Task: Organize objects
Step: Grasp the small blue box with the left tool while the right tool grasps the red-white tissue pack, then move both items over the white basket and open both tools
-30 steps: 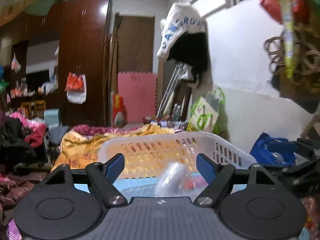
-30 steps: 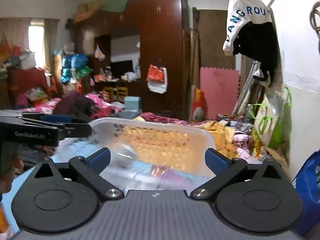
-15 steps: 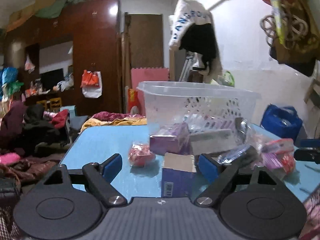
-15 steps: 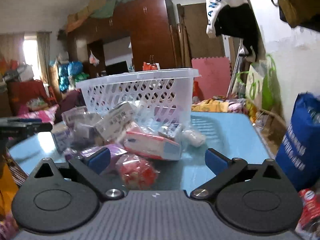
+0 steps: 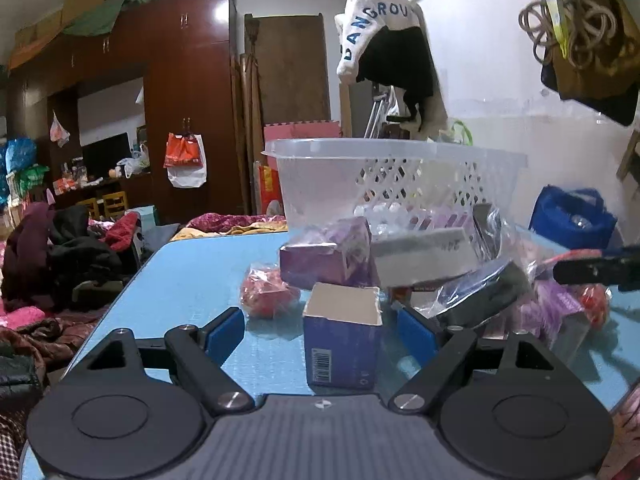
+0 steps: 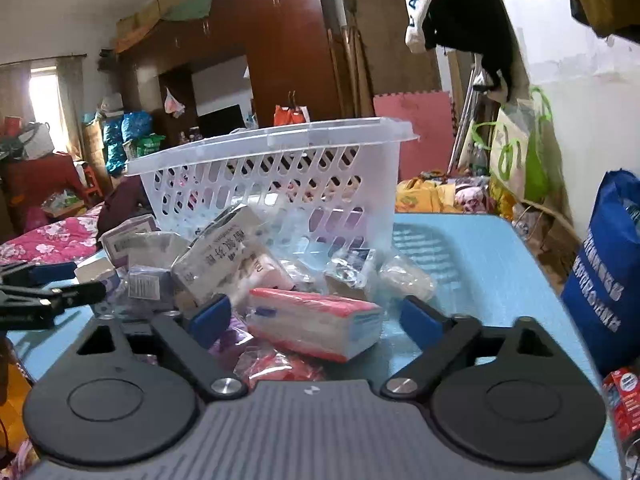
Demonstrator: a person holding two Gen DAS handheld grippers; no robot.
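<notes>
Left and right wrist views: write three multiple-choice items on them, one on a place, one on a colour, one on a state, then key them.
1. Where does the small blue box stand?
A. inside the basket
B. on the table between the left gripper's fingers
C. on the floor

2. What colour is the table?
A. light blue
B. brown
C. white

3. How is the right gripper?
A. shut on the tissue pack
B. not in view
C. open

Key: B, it stands between the left gripper pads, outside the white basket; A, its bare top shows blue; C, its pads flank the tissue pack with gaps.
</notes>
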